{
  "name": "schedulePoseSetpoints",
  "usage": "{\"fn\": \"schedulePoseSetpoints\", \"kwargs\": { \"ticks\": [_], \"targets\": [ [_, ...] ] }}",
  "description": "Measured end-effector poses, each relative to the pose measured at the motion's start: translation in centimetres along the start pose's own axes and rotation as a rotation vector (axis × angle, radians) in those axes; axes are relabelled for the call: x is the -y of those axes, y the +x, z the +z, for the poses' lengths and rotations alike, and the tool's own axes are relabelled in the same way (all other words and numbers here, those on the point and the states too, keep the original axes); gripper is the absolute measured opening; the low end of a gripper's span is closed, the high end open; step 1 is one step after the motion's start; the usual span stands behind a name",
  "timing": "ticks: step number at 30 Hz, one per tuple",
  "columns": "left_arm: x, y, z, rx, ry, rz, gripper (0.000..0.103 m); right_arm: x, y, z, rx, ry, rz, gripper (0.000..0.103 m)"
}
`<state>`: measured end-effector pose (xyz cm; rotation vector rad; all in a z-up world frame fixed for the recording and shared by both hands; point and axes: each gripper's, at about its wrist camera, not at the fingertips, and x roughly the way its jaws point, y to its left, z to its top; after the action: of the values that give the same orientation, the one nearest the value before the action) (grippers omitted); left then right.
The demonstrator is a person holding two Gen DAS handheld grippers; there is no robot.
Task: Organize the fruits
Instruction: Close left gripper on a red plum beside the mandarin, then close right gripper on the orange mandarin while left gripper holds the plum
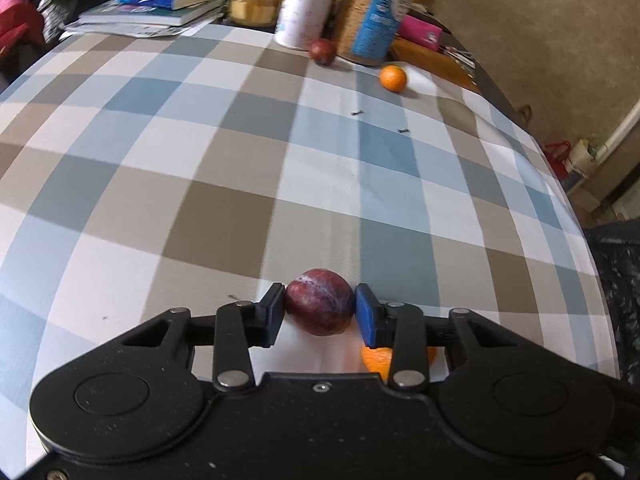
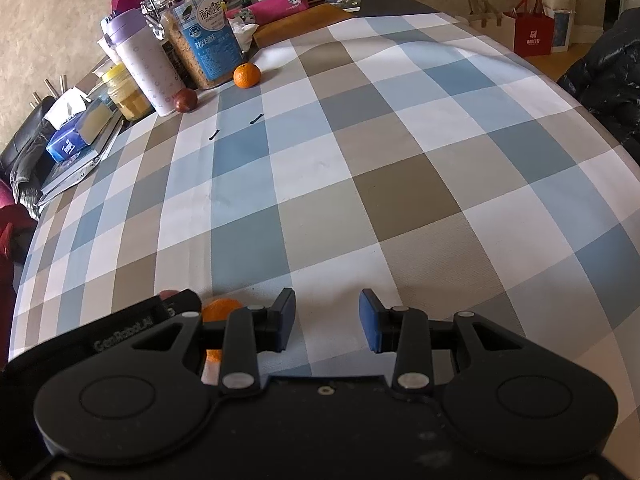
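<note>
The left gripper (image 1: 320,312) grips a dark red plum (image 1: 320,300) between its blue pads, just above the checked cloth of the table (image 1: 224,184). An orange (image 1: 378,360) lies half hidden just beneath the gripper's right finger. The right gripper (image 2: 327,320) stands parted with nothing between its pads, low over the cloth. Far across the table, a second plum (image 2: 185,101) sits against a white tumbler (image 2: 146,64), and another orange (image 2: 247,75) rests beside a clear jar (image 2: 204,40).
</note>
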<state>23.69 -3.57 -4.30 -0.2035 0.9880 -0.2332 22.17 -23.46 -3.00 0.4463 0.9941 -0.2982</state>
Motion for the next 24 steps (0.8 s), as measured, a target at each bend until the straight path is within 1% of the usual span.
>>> {"fn": "schedulePoseSetpoints", "kwargs": {
  "ticks": [5,7,12,17,24],
  "targets": [
    [-1.0,-0.3,0.5,0.021,-0.028,0.101,0.046,-0.2,-0.1,-0.1,-0.001,-0.004,0.032,0.039],
    [-1.4,-0.3,0.6,0.021,-0.036,0.120,0.046,-0.5,-0.1,-0.2,-0.003,-0.017,0.042,0.039],
    [-1.5,-0.3,0.7,0.023,-0.025,0.139,0.046,-1.1,0.0,-0.3,-0.019,-0.029,0.100,0.039],
    [-1.0,-0.1,0.7,0.031,0.006,0.161,0.046,-1.4,0.0,-0.1,-0.013,-0.027,0.113,0.039],
    [-1.3,-0.1,0.9,0.026,-0.009,0.145,0.046,-1.5,0.0,0.0,-0.014,-0.006,0.154,0.039]
  ]
}}
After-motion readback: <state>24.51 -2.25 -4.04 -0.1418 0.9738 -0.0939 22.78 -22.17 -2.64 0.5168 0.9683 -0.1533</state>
